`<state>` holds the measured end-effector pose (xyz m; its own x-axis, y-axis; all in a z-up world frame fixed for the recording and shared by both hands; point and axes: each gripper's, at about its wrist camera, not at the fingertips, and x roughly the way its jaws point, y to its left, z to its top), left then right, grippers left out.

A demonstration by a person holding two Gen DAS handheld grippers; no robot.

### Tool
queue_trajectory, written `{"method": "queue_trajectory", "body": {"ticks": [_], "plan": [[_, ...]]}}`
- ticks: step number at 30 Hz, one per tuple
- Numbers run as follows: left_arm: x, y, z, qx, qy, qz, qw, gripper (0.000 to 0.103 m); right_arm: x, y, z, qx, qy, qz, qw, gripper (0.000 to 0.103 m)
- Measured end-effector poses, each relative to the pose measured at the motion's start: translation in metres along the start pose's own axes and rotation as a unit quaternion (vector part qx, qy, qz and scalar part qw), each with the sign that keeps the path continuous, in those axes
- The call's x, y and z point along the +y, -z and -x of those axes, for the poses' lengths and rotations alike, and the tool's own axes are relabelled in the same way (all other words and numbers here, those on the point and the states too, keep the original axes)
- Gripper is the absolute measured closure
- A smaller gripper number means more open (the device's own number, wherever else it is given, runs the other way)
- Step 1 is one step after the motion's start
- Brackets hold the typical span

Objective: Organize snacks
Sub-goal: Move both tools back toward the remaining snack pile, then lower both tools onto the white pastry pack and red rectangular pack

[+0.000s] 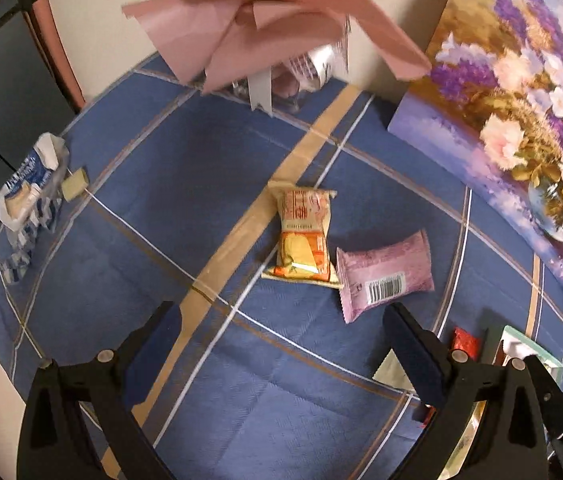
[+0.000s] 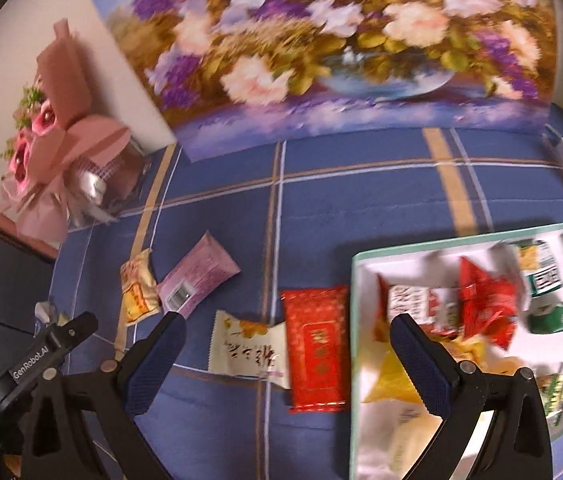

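In the left wrist view my left gripper (image 1: 281, 320) is open and empty above the blue checked tablecloth, just short of an orange-yellow snack pack (image 1: 303, 236) and a pink snack pack (image 1: 385, 276) that lie side by side. In the right wrist view my right gripper (image 2: 287, 334) is open and empty over a white snack pack (image 2: 247, 350) and a red snack pack (image 2: 315, 340). A white tray with a green rim (image 2: 355, 320) at the right holds several snacks. The orange-yellow pack (image 2: 137, 292) and the pink pack (image 2: 195, 276) lie further left.
A flower painting (image 2: 321, 48) leans against the wall at the back. A pink bouquet (image 2: 61, 152) lies at the back left. A blue-white bag (image 1: 29, 192) sits at the table's left edge. My left gripper's body (image 2: 41, 356) shows at lower left.
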<state>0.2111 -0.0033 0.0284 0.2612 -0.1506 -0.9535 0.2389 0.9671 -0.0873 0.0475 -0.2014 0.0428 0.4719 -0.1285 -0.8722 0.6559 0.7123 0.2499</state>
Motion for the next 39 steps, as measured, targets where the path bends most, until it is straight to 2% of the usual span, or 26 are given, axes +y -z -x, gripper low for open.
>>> {"method": "queue_trajectory", "body": {"ticks": [8, 15, 16, 19, 24, 39], "plan": [[-0.02, 0.014, -0.045, 0.058, 0.007, -0.017, 0.9982, 0.002, 0.006, 0.01, -0.033, 0.035, 0.003, 0.007, 0.999, 0.001], [-0.032, 0.026, -0.075, 0.096, 0.002, -0.018, 0.9952, 0.002, 0.012, 0.02, -0.053, 0.058, 0.014, 0.031, 0.998, 0.016], [-0.032, 0.026, -0.077, 0.098, 0.002, -0.017, 0.995, 0.002, 0.013, 0.021, -0.055, 0.06, 0.015, 0.034, 0.997, 0.021], [-0.033, 0.027, -0.079, 0.098, 0.001, -0.016, 0.995, 0.002, 0.015, 0.023, -0.06, 0.067, 0.017, 0.04, 0.997, 0.027], [-0.033, 0.027, -0.077, 0.094, 0.003, -0.014, 0.9955, 0.002, 0.013, 0.025, -0.067, 0.076, 0.019, 0.044, 0.996, 0.034], [-0.033, 0.024, -0.073, 0.092, 0.01, -0.013, 0.9957, 0.002, 0.017, 0.03, -0.088, 0.082, 0.079, 0.056, 0.992, 0.036]]}}
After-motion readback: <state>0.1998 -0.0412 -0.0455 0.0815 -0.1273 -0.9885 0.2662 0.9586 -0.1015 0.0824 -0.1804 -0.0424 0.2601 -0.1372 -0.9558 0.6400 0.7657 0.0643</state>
